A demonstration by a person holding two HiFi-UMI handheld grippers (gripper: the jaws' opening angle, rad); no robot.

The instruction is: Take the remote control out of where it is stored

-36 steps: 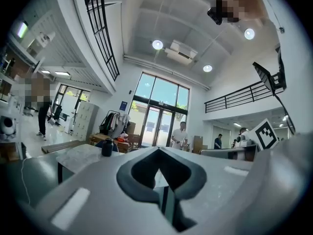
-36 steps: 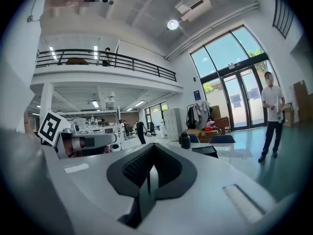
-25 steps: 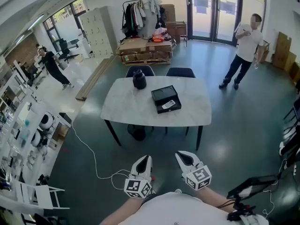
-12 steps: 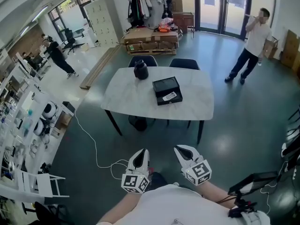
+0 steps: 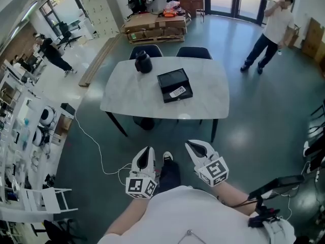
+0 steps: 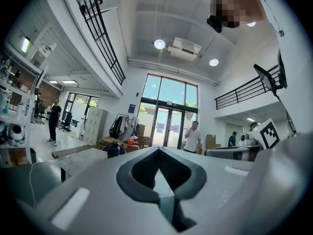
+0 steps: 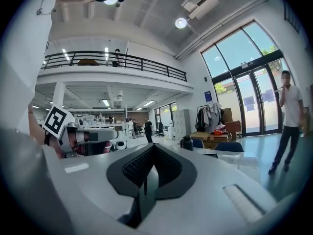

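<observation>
One left gripper [image 5: 147, 153], one right gripper [image 5: 192, 146], fingers pressed together, one remote [image 5: 177, 91] in box [image 5: 169, 78]

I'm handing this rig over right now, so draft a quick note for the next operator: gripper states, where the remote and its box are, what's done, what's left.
Left gripper: shut, empty, held low near the body.
Right gripper: shut, empty, held likewise.
The light-coloured remote control lies in the black rectangular box on the white marble-look table, well ahead of both grippers. A black bottle stands near the table's far left.
Done: nothing; the remote is untouched.
Left: step to the table, open a gripper, lift the remote out of the box.
</observation>
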